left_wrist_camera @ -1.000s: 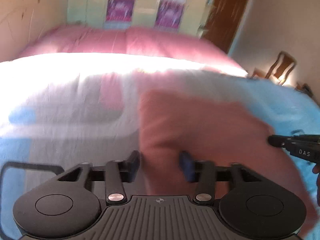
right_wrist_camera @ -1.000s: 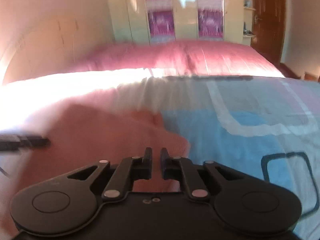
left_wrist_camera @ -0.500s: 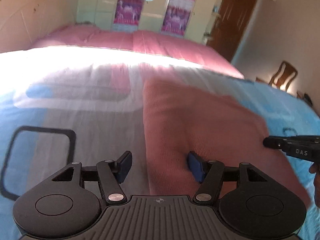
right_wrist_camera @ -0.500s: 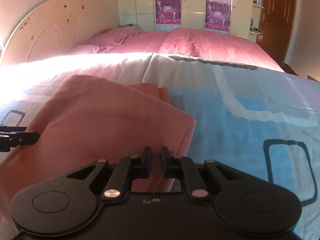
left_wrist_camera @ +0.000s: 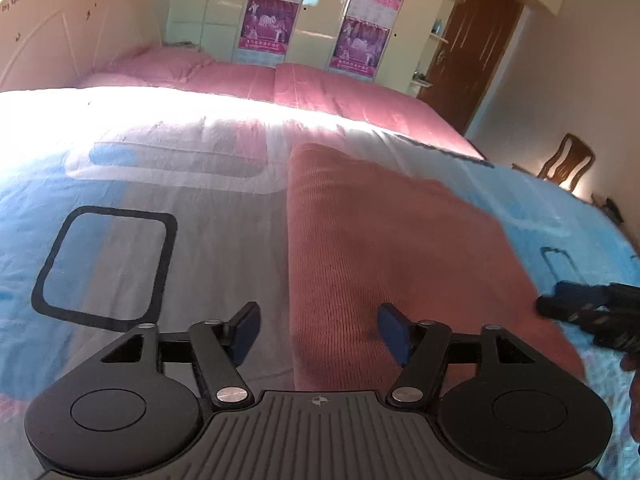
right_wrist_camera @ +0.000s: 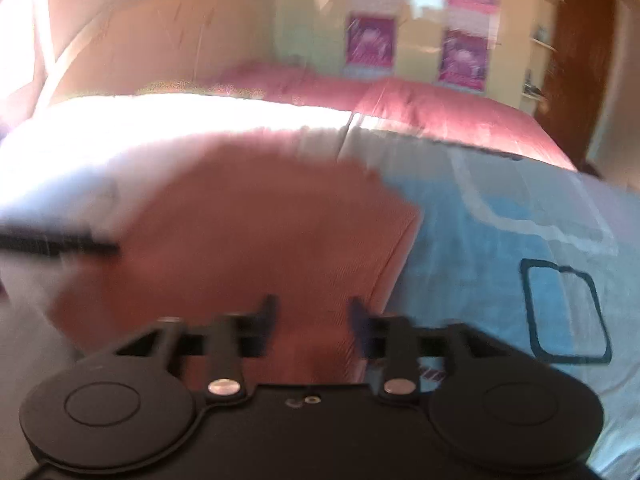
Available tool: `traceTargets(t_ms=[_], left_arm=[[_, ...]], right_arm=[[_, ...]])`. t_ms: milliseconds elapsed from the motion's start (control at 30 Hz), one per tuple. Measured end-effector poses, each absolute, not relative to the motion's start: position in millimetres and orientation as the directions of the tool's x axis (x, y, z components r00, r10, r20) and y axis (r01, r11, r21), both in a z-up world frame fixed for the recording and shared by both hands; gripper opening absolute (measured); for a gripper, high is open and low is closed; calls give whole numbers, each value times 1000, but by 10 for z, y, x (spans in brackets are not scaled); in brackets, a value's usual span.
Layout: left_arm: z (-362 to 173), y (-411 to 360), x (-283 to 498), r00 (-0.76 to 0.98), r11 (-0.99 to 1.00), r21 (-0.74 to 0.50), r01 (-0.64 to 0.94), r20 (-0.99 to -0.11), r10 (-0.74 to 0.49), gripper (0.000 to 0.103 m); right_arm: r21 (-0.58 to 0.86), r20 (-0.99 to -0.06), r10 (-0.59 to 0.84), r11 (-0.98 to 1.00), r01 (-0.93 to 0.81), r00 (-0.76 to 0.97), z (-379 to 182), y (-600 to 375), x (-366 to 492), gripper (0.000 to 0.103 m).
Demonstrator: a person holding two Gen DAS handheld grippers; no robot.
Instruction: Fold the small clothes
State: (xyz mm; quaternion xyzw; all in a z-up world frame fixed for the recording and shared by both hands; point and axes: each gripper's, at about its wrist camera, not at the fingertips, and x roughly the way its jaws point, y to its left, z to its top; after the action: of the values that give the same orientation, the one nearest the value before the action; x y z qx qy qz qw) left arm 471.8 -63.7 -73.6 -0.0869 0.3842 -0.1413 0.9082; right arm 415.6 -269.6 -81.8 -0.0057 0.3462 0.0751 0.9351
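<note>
Folded pink cloth (left_wrist_camera: 384, 248) lying flat on a blue and white bedspread (left_wrist_camera: 120, 208). Left gripper (left_wrist_camera: 319, 330) spread wide, holding nothing, straddling the cloth's left edge. Right gripper (right_wrist_camera: 313, 322) parted, gripping nothing, over the cloth's near right corner; view blurred. Pink blanket (left_wrist_camera: 304, 88) and wardrobe (left_wrist_camera: 312, 16) behind.

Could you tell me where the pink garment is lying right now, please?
The pink garment lies flat on the blue patterned bedcover, right of centre in the left wrist view, between the open left gripper and right gripper.
</note>
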Motion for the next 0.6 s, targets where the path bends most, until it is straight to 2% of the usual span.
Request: traceTargets(t_ms=[33, 67, 133, 300, 500, 600], left_arm=[[-739, -586, 4718, 658, 939, -287, 191, -672, -339, 70], [-754, -540, 4734, 650, 932, -305, 194, -672, -355, 70], [-817, -478, 4806, 616, 908, -362, 209, -673, -410, 70], [-1008, -328, 5027, 543, 836, -527, 152, -663, -516, 70], [-1154, -468, 5225, 502, 814, -563, 145, -667, -551, 70], [-1159, -558, 5300, 501, 816, -557, 155, -668, -551, 70]], right_arm=[[102, -641, 158, 987, -120, 752, -773, -2839, 4142, 59], [158, -651, 180, 982, -101, 738, -785, -2970, 4195, 52], [294, -670, 234, 955, -38, 704, -865, -3307, 4281, 48], [596, -634, 458, 803, 16, 623, -1195, -3851, 4515, 49], [712, -581, 575, 702, 17, 576, -1462, -3987, 4733, 51], [705, -582, 601, 709, -29, 548, -1453, -3889, 4829, 46]])
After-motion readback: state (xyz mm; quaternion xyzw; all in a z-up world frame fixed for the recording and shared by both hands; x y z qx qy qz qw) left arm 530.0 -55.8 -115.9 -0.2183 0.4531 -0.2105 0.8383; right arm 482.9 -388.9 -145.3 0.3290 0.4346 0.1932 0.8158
